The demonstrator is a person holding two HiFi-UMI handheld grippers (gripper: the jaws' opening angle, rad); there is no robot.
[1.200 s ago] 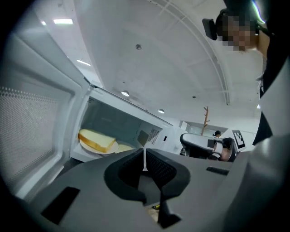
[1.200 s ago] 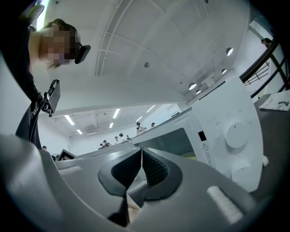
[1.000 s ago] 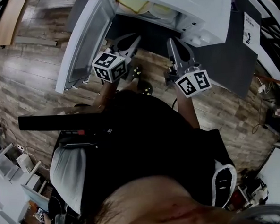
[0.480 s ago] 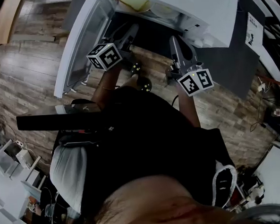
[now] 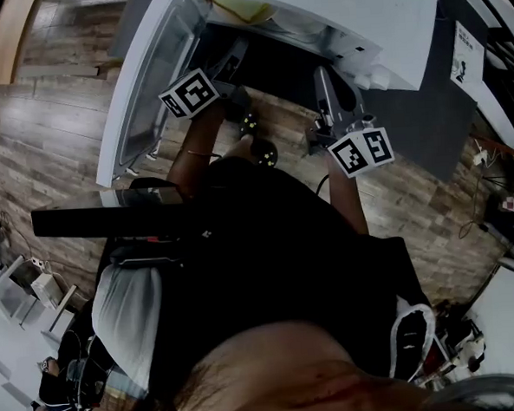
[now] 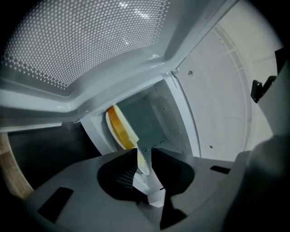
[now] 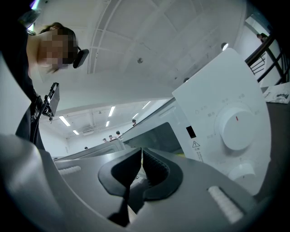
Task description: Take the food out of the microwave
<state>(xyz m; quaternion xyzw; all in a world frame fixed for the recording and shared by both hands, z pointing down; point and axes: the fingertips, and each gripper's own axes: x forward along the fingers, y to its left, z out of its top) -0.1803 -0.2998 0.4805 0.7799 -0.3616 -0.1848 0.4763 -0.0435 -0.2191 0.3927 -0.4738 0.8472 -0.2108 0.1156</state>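
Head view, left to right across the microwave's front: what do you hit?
microwave door → left gripper, jaws just opened, plate showing in their gap → right gripper, shut → printed sheet

**Open mouth ahead of my left fingers, panel beside my right**

My left gripper [image 6: 145, 152] has just been opening its jaws, and nothing is pressed between the pads. Straight past these fingertips the microwave cavity [image 6: 152, 115] lies open. The only thing in the way there is the plate [image 6: 118, 129], whose rim shows in the gap between the tips. The open door [image 6: 90, 45] crowds one side of the fingers.

My right gripper [image 7: 140, 153] has its jaws together and empty. The control panel [image 7: 206, 106] and its knob [image 7: 235, 129] wall off the right of those fingertips.
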